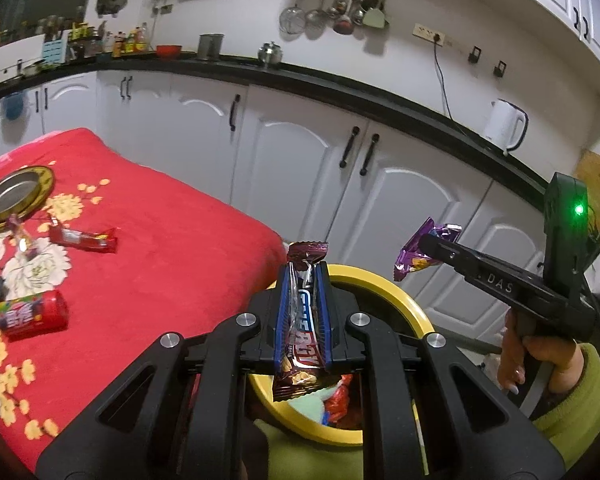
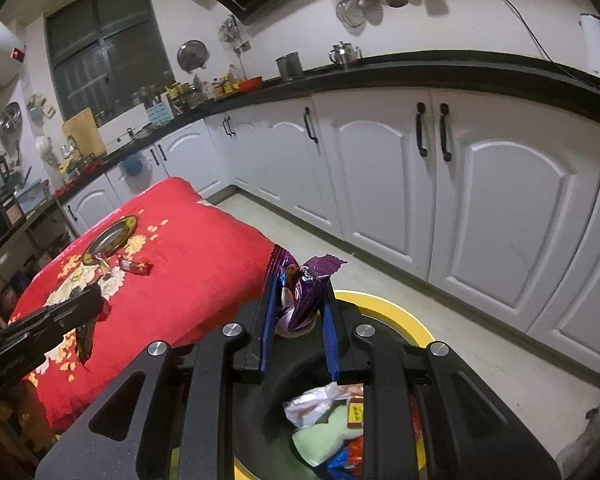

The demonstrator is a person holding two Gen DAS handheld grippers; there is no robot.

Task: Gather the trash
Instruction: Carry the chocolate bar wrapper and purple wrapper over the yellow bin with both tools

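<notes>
Above the yellow bin [image 1: 384, 284], left gripper [image 1: 305, 280] pinches a brown wrapper [image 1: 300, 320]; right gripper [image 2: 298, 296] pinches a purple wrapper [image 2: 308, 296].

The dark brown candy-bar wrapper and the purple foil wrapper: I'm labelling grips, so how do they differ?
The dark brown candy-bar wrapper lies long and flat in the left gripper; the purple foil wrapper is crumpled, bunched in the right gripper. Both are clamped above the yellow-rimmed bin.

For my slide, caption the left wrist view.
Left tool clamps a brown wrapper above the yellow bin.
</notes>
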